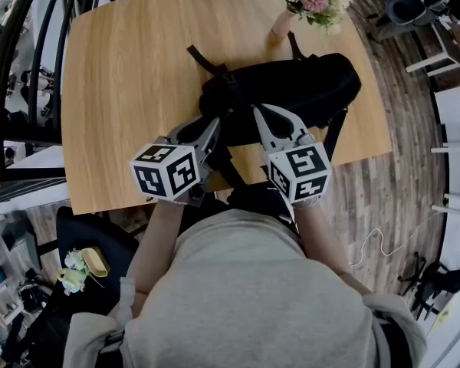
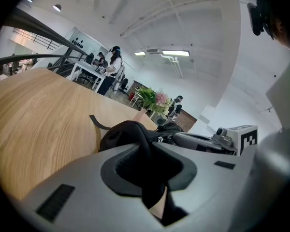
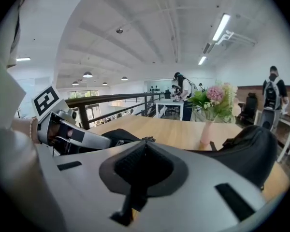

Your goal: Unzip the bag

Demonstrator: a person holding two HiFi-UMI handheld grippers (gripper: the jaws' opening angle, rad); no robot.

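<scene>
A black bag [image 1: 291, 90] lies on the wooden table [image 1: 123, 90], with its straps trailing left and toward the near edge. My left gripper [image 1: 212, 130] is at the bag's left end. In the left gripper view, a fold of black bag fabric [image 2: 130, 134] runs between the jaws of the left gripper [image 2: 146, 161], which are shut on it. My right gripper [image 1: 257, 113] sits just to the right, on the bag's near side. In the right gripper view, the right gripper [image 3: 144, 153] is shut on a thin black tab that looks like the zipper pull. The bag's bulk [image 3: 251, 149] lies to its right.
A pink vase of flowers [image 1: 307, 2] stands at the table's far edge, just behind the bag. A black railing [image 1: 15, 67] runs along the left. The table's near edge is close under both grippers. White chairs [image 1: 437, 44] stand at the right, and people are far off in the room.
</scene>
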